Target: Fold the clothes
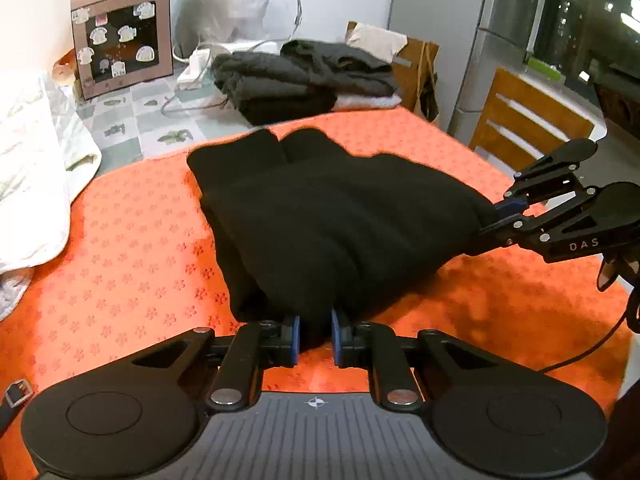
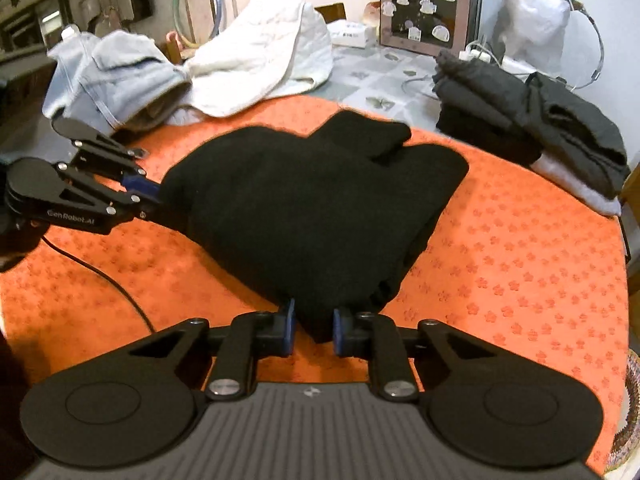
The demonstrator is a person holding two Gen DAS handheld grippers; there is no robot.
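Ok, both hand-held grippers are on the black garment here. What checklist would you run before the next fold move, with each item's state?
1. Left hand-held gripper pinching a corner of the black garment: ok, fabric sits between its blue pads.
2. Right hand-held gripper pinching another corner: ok, same.
3. Garment already partly folded on the orange cloth: ok.
4. Orange cloth beyond the garment free for the fold: ok; the stack of folded dark clothes sits at the far edge, apart from it.
5. All layers caught in each grip: cannot tell.
6. Black cable lying clear of the garment: ok.
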